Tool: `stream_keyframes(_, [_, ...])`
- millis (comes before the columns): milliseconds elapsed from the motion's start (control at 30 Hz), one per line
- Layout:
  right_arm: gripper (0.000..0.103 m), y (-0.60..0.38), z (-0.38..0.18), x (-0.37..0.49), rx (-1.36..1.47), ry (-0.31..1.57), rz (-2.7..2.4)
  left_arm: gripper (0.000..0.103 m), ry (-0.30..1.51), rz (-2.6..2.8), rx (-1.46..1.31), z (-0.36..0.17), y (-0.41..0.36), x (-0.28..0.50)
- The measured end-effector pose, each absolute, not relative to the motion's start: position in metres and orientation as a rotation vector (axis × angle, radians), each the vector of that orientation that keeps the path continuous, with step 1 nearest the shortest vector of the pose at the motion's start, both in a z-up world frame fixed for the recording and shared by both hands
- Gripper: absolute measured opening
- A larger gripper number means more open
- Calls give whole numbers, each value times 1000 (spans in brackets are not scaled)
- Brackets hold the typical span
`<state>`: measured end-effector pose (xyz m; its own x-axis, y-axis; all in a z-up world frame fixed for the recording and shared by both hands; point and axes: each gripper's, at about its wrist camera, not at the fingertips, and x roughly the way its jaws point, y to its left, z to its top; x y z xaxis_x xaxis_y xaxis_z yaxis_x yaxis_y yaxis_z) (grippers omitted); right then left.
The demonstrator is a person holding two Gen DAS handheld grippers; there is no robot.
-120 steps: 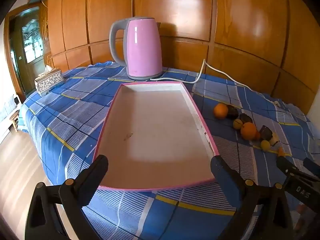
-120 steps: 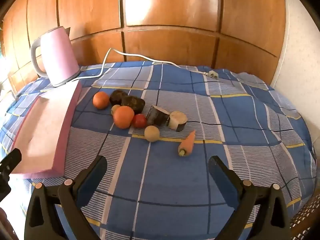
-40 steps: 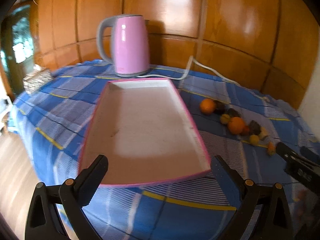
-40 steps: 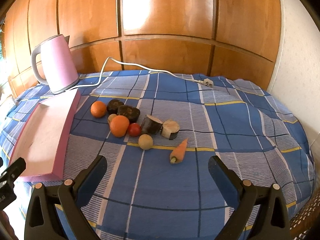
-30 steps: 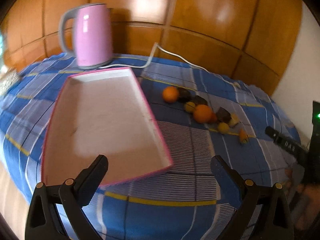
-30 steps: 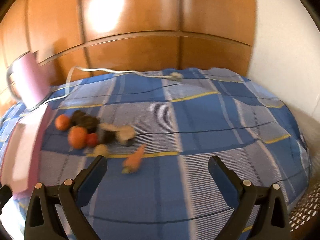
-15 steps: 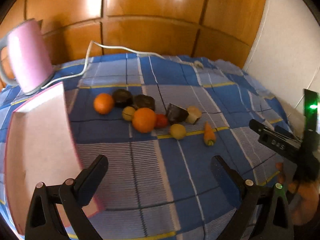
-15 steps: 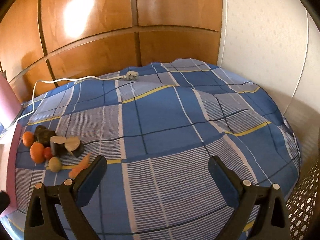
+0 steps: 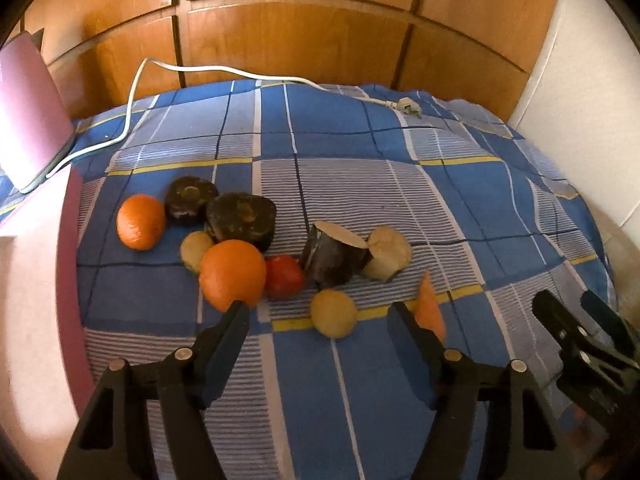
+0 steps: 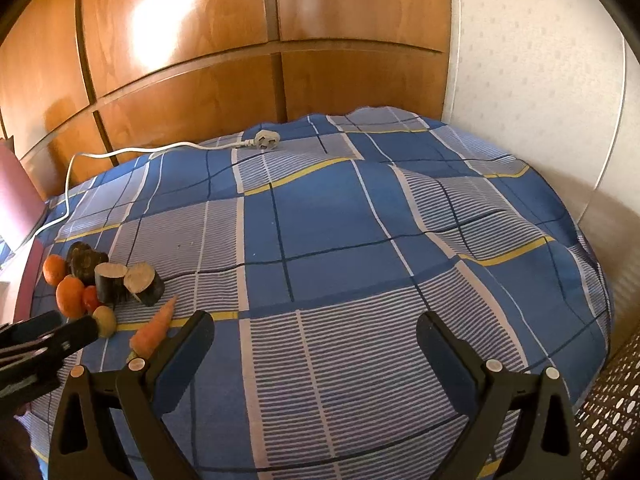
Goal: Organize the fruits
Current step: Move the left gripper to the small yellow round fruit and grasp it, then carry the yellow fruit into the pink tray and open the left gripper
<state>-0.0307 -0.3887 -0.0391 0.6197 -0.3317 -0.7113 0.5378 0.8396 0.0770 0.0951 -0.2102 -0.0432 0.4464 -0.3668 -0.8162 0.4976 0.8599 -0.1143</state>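
Black left tongs [image 9: 318,312] closing over a small round yellow fruit [image 9: 333,313]

Nothing is squeezed yet; the fruit sits between the tips on the blue checked cloth [image 9: 344,184]. Black right tongs [image 10: 314,330] are wide open, empty. The orange carrot [image 9: 429,307] points away. Behind sits a big round orange [image 9: 232,273].

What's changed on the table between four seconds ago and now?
The left gripper has swung from over the pink tray to the produce pile; its jaws are closing around the small yellow fruit, not yet gripping. The right gripper, open and empty, now faces bare tablecloth. Fruit, tray and kettle haven't moved.
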Motion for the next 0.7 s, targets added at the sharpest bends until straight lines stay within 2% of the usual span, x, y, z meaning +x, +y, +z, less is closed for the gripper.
stream_keyframes(133, [103, -389, -42, -30, 301, 758, -500, 60, 975, -536, 166, -49, -214, 97])
stream_keyframes(300, [103, -389, -46, -31, 304, 769, -497, 58, 1002, -518, 133, -57, -207, 99])
stream_keyframes(367, [103, -388, -46, -31, 298, 766, -502, 37, 994, -528, 138, -58, -208, 98])
stream_keyframes(433, [103, -388, -46, -31, 297, 769, -502, 27, 995, -551, 130, -59, -209, 99])
stream_keyframes(600, [99, -384, -45, -33, 284, 768, -486, 27, 983, -591, 98, -54, -198, 88])
stream_keyframes(700, [91, -380, -47, -31, 279, 777, -453, 27, 951, -619, 68, -43, -184, 76])
